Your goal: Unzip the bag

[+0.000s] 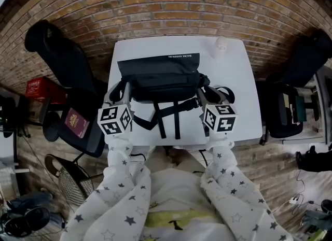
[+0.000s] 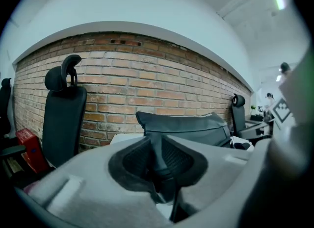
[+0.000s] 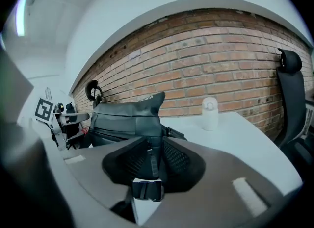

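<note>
A black bag (image 1: 161,79) lies on the white table (image 1: 241,84), its straps trailing toward the near edge. My left gripper (image 1: 120,96) is at the bag's left end. In the left gripper view its pads (image 2: 140,158) close on a black strap (image 2: 158,156), with the bag (image 2: 184,126) behind. My right gripper (image 1: 207,97) is at the bag's right end. In the right gripper view its pads (image 3: 174,158) stand a little apart either side of a strap with a buckle (image 3: 147,190), and the bag (image 3: 127,116) lies just beyond.
A small white bottle (image 1: 221,44) stands at the table's far right corner, in front of the brick wall. Black office chairs stand left (image 1: 62,53) and right (image 1: 306,64) of the table. A red box (image 1: 41,87) sits on the floor at left.
</note>
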Available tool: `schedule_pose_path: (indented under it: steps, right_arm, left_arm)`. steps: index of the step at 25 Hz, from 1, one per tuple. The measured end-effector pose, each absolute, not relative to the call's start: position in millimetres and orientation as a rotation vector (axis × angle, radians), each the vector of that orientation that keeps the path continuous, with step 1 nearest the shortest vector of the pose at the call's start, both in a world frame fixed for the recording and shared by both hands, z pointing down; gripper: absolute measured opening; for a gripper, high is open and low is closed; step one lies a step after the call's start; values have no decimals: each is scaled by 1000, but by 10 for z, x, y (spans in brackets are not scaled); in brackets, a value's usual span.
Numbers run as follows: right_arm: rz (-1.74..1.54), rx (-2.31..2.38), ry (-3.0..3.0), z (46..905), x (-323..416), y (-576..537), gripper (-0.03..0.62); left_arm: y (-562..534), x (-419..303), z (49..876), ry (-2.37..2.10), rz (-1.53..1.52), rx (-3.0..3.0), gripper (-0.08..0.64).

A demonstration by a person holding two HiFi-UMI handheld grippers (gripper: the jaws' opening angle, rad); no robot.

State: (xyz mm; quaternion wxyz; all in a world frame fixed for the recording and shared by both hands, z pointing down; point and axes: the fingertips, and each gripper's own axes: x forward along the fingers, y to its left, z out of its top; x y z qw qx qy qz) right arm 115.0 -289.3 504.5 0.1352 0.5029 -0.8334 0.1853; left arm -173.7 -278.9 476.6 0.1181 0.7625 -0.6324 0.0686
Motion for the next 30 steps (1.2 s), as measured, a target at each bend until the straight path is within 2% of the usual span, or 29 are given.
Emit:
schedule_pose_path:
  steps: [2,7,18,30]
  right_arm:
    - [490,1446,-2460,4930,1125,-2903,94]
    - [411,1419,-2579,4652,1049,-2887,9]
    - [336,1353,-2864,4105,931,-2751,8]
    - [256,1396,-2994,3641,977,-2628,8]
  left_arm:
    - [-2713,-1691,4756,-1852,225,2248,6]
    - [-2537,-1531,4720,-1808,198,2277,-2]
    - [-2353,-1311,4334,-1767,90,2347,-2]
    - [-2227,-1410,4009,-1838,-5,2345,-3]
